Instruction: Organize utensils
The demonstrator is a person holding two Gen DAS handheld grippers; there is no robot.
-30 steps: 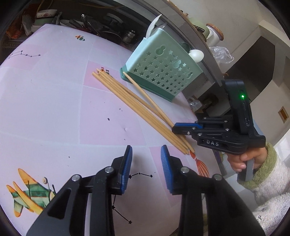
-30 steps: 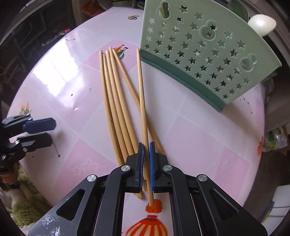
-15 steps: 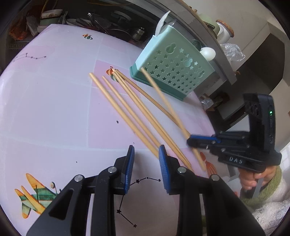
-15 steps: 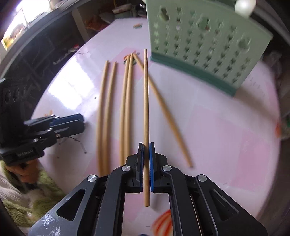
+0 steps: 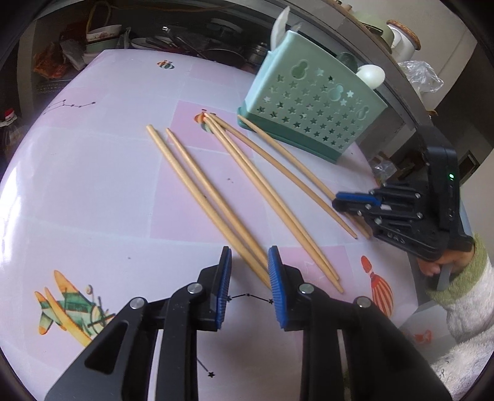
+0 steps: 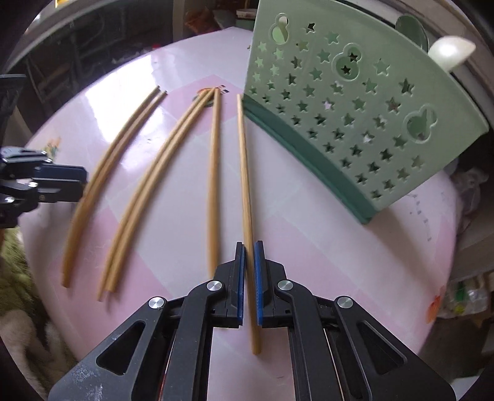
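Observation:
Several wooden chopsticks (image 5: 234,197) lie fanned out on the pink table (image 5: 92,185). My right gripper (image 6: 249,256) is shut on one chopstick (image 6: 244,160), which points at the base of the green star-punched utensil holder (image 6: 349,101). In the left wrist view the right gripper (image 5: 342,200) is at the right, near the holder (image 5: 311,114). My left gripper (image 5: 247,268) is open, its blue pads either side of the near ends of two chopsticks (image 5: 197,182). The left gripper also shows at the left edge of the right wrist view (image 6: 80,182).
A white spoon (image 6: 450,51) and a green utensil (image 6: 412,29) stand in the holder. Dishes and pans (image 5: 173,40) crowd a shelf behind the table. A steel counter edge (image 5: 398,89) runs behind the holder. The table's right edge drops off by my right hand.
The right gripper, holding its chopstick, came back down low near the table, tip toward the holder's base. The left gripper moved forward around two chopsticks' ends. The chopsticks lie more spread apart.

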